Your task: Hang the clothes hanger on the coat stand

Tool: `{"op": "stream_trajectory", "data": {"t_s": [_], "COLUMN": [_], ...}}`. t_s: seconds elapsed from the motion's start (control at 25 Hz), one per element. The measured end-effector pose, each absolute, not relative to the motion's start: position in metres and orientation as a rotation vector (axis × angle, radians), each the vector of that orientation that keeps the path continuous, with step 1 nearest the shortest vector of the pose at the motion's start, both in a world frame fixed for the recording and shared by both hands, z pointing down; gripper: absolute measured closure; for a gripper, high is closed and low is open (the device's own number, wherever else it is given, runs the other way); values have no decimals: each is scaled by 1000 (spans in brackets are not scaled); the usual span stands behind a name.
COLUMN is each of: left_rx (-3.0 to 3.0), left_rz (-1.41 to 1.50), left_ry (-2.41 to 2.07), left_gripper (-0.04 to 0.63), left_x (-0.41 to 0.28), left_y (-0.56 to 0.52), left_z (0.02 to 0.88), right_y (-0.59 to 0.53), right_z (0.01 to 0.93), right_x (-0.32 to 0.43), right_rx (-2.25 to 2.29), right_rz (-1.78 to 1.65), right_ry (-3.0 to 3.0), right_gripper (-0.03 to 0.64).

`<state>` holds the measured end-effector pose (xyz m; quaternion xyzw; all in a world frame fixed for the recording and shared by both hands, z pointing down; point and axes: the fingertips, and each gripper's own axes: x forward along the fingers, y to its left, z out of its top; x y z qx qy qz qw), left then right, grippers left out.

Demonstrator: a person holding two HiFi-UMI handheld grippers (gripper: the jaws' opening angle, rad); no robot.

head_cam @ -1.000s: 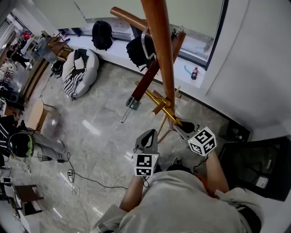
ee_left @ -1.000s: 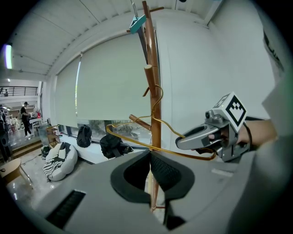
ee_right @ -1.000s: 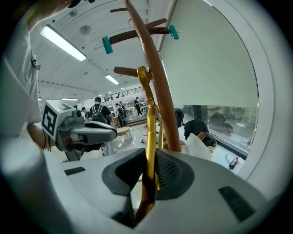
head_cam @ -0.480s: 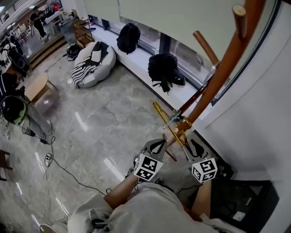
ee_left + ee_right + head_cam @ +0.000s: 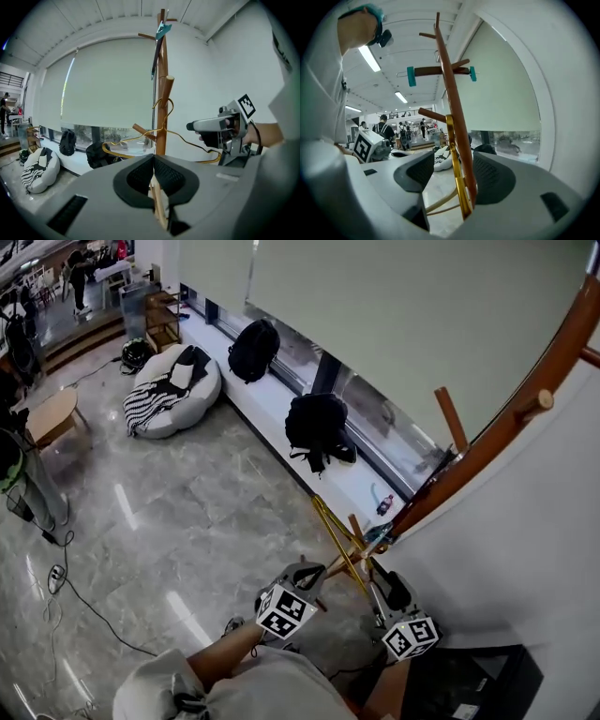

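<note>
Right fingers just opening, astride thin gold wire hanger | left fingers closed

a: what sort of place is this?
b: an open-plan office, the lounge end. polished stone floor, a beanbag, backpacks on the window ledge under a roller blind.
a: anything else?
b: people standing about further in, strip lights overhead, a cable loose on the floor, a coat stand.
</note>
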<state>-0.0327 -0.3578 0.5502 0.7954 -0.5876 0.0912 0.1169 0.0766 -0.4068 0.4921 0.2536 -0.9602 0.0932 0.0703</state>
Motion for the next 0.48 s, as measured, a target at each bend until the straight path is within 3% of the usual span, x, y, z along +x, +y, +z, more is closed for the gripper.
{"op": "stream_trajectory", "data": {"t_s": [0.48], "left_rx": [2383], "left_rz": [211], "left_ry": [-1564], "left_gripper": [584], "left_x": [-59], "left_y": [-345], "left_z": [561], "right_y": [-421], "right_z": [431], "right_x": [149], "right_rx": [1782], "right_rz": [350], "right_ry": [-2864], "right_gripper": [373]}}
